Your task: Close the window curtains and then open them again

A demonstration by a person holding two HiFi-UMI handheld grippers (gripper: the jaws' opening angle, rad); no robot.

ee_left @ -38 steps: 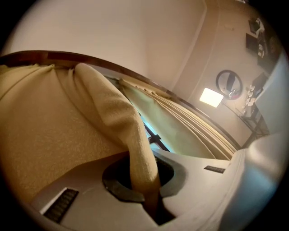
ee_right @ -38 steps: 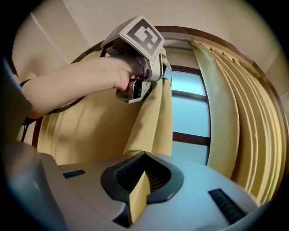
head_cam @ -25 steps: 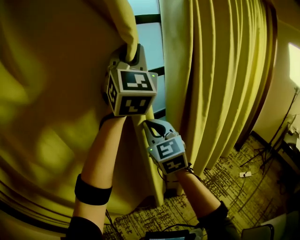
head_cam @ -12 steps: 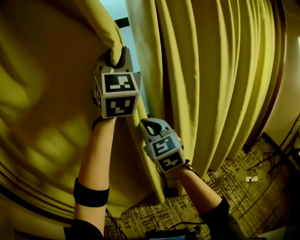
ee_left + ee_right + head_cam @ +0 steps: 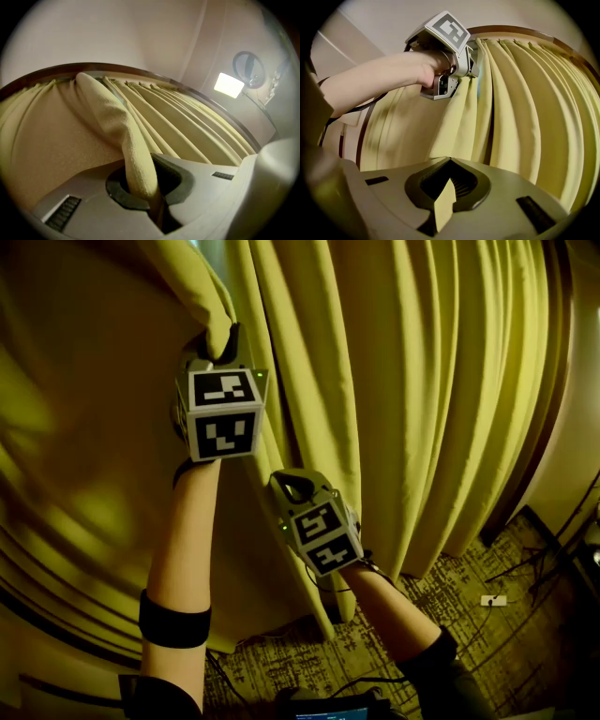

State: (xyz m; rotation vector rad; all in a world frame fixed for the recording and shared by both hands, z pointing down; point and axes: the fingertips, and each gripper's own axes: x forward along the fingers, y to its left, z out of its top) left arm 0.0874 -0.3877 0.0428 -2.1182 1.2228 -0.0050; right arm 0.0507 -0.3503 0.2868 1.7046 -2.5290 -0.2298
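Two yellow curtains hang side by side, and no window pane shows between them. My left gripper [image 5: 220, 339] is up high, shut on a thick fold of the left curtain's [image 5: 84, 437] leading edge. That fold [image 5: 125, 140] runs up from between the jaws of the left gripper [image 5: 152, 199]. Lower down, my right gripper [image 5: 284, 483] is shut on a thin strip of curtain edge [image 5: 444, 206] in the same hem line. The pleated right curtain [image 5: 441, 399] hangs just right of both. In the right gripper view the left gripper [image 5: 474, 60] shows above.
Patterned carpet [image 5: 441, 615] lies below the curtains, with cables and a white power strip [image 5: 492, 600] at the right. A dark wooden rail [image 5: 51, 74] tops the curtains. A lit wall lamp [image 5: 228, 85] glows at the right.
The bright window gap seen a second ago is covered. Both grippers have carried the left curtain's edge across to the right curtain, keeping their grip.
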